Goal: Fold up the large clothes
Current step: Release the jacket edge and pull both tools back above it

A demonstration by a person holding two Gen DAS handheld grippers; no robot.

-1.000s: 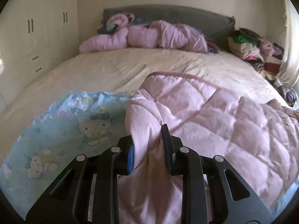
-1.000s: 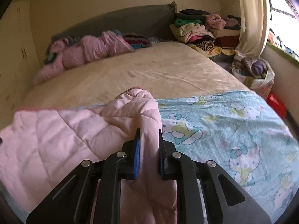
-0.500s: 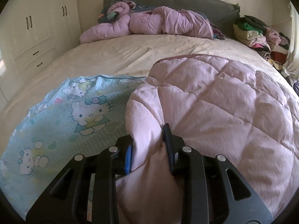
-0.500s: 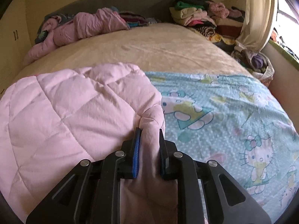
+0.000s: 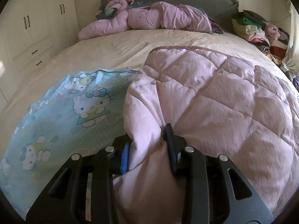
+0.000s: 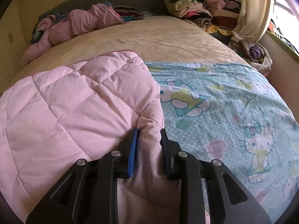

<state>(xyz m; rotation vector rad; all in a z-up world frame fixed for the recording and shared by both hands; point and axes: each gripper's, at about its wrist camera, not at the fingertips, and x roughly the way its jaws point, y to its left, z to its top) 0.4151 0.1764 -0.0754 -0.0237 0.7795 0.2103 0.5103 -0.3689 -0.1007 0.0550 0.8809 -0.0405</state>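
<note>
pink quilt (image 5: 205, 97) lowered flat onto bed, both hand-held gripper jaws just opening, quilt fold between them

No legible text, label, brand name or number appears in either wrist view. The only printed marking is a repeated cartoon-cat pattern, with bows and dots, on the light blue sheet (image 5: 61, 115) (image 6: 233, 100); the pattern carries no readable words.

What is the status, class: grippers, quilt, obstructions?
Left gripper and right gripper jaws just easing open, pink quilt still between them. Quilt folded onto cartoon sheet. Nothing in the way.
</note>
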